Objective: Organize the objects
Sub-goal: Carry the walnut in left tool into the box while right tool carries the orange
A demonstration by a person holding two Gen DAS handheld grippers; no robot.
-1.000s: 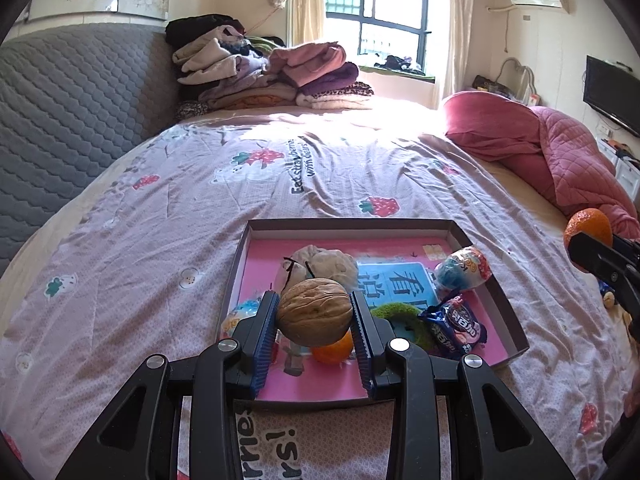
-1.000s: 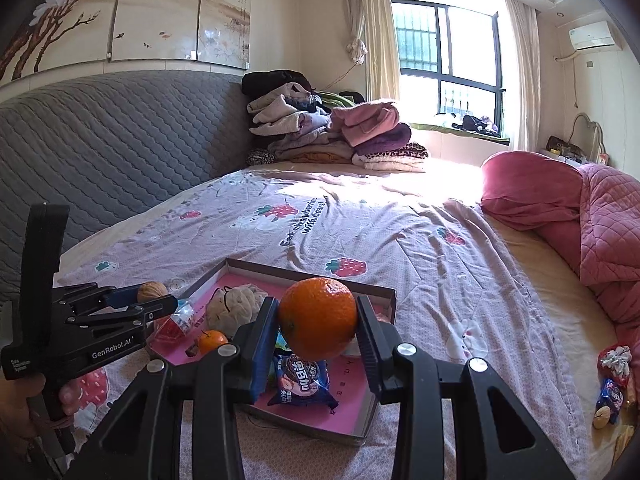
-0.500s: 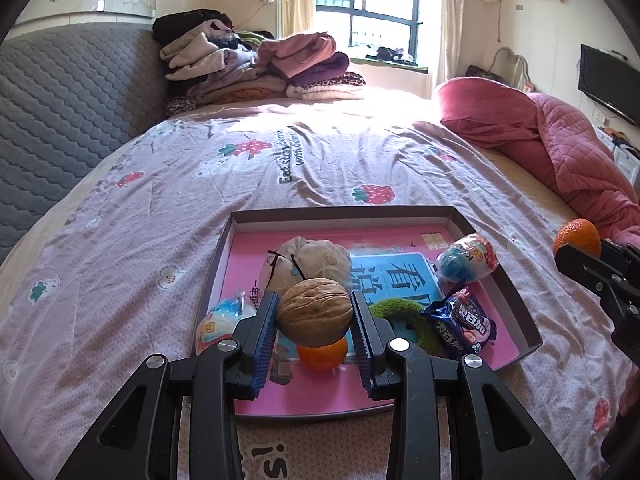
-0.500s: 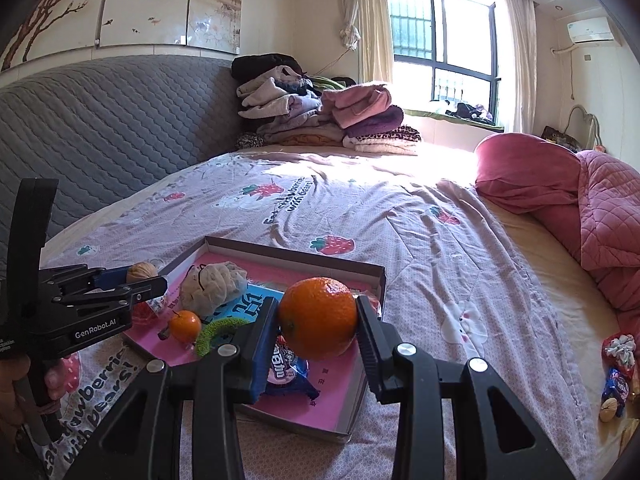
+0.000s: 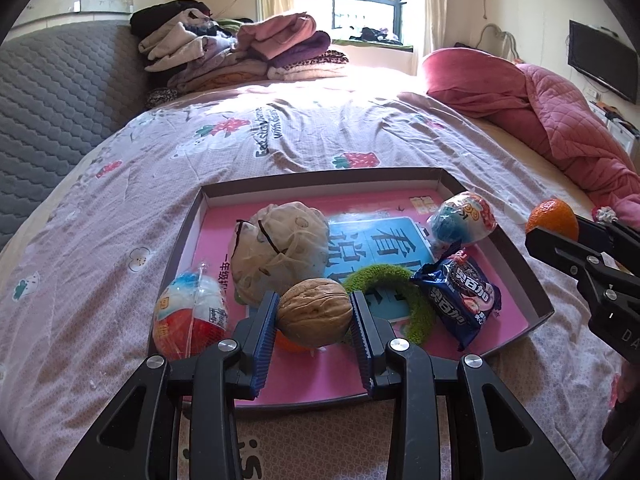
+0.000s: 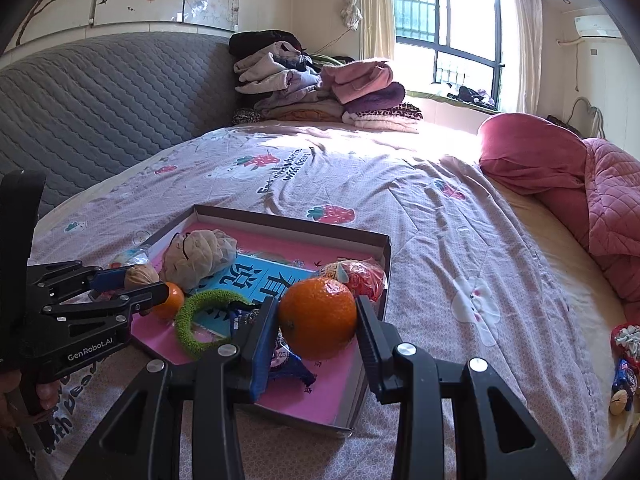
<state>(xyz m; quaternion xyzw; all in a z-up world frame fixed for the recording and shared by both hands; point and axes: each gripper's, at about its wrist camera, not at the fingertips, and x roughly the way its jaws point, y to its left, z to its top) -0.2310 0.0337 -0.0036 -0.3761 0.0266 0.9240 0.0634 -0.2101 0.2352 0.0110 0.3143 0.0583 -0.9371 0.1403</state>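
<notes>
My left gripper (image 5: 314, 312) is shut on a brown walnut (image 5: 315, 312), held just above the near part of a pink-lined tray (image 5: 320, 174) on the bed. My right gripper (image 6: 317, 318) is shut on an orange (image 6: 317, 318), over the tray's right near corner (image 6: 372, 360). In the tray lie a beige mesh pouch (image 5: 280, 248), a green ring (image 5: 416, 304), a dark snack packet (image 5: 460, 300), two wrapped toy eggs (image 5: 188, 320) (image 5: 464, 218) and a small orange (image 6: 170, 300).
The tray sits on a strawberry-print sheet (image 5: 300, 136). Folded clothes (image 5: 240, 48) are stacked by the grey headboard (image 5: 52, 92). A pink quilt (image 5: 560, 112) lies at the right. Small wrapped items (image 6: 624, 364) lie at the bed's right edge.
Both grippers have moved forward and lower towards the tray, each still holding its item. The walnut now sits lower over the tray's near part, the orange over the right corner.
</notes>
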